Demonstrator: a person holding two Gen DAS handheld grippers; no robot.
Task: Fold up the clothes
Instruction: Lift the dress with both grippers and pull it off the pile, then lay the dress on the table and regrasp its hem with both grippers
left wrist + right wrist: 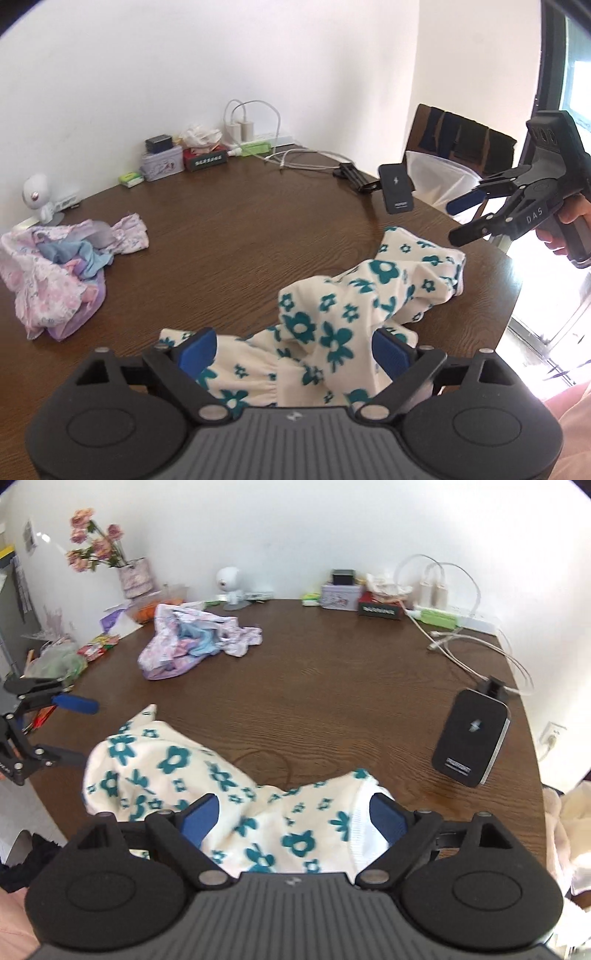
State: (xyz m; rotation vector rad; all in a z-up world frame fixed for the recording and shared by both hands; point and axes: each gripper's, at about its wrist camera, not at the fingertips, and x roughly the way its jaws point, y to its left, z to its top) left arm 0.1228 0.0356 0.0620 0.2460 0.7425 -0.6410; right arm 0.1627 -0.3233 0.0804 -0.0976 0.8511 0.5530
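A cream garment with teal flowers (343, 306) lies crumpled on the near part of the brown table (240, 229); it also shows in the right wrist view (207, 782). My left gripper (295, 350) is open, its blue pads either side of the garment's near edge. My right gripper (295, 816) is open over the garment's other end. The right gripper shows in the left wrist view (458, 218), open, above the table's right edge. The left gripper shows in the right wrist view (77, 731), open, at the table's left edge.
A pile of pink and blue clothes (62, 266) lies at the far left (192, 638). A black power bank (472, 738) stands at the right. Tins, chargers, cables (461, 646), a small white camera (229, 583) and a flower vase (133, 572) line the wall.
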